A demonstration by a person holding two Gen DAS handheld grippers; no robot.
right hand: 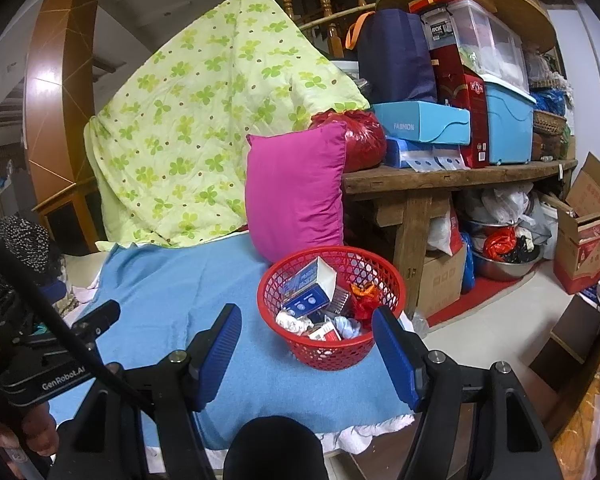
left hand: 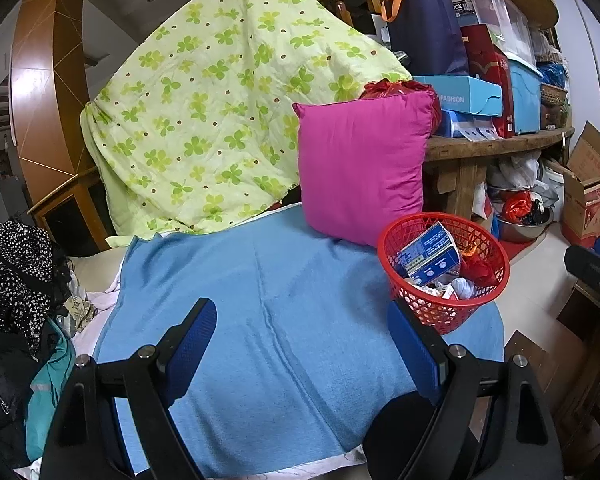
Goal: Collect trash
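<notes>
1. I count one round red plastic mesh basket [right hand: 332, 308], standing upright on the light blue blanket [right hand: 172, 292] near the bed's right-hand edge, just in front of one magenta square cushion [right hand: 296, 188].
2. Inside the basket I can make out one blue-and-white cardboard carton [right hand: 310, 290], one crumpled white tissue [right hand: 294, 322], one red-orange wrapper [right hand: 364, 298] and a few smaller scraps I cannot separate.
3. The carton leans tilted, its long axis running from lower left up to upper right, one end rising above the basket rim.
4. My left gripper [left hand: 302, 340] is held low over the blanket, pointing forward, jaws spread wide with nothing between them; the basket sits just beyond its right finger.
5. My right gripper [right hand: 306, 344] points straight at the basket, jaws wide apart and holding nothing, the basket's near wall framed between the two blue pads [right hand: 220, 344].
6. One green clover-print quilt [right hand: 192, 120] is draped behind.
</notes>
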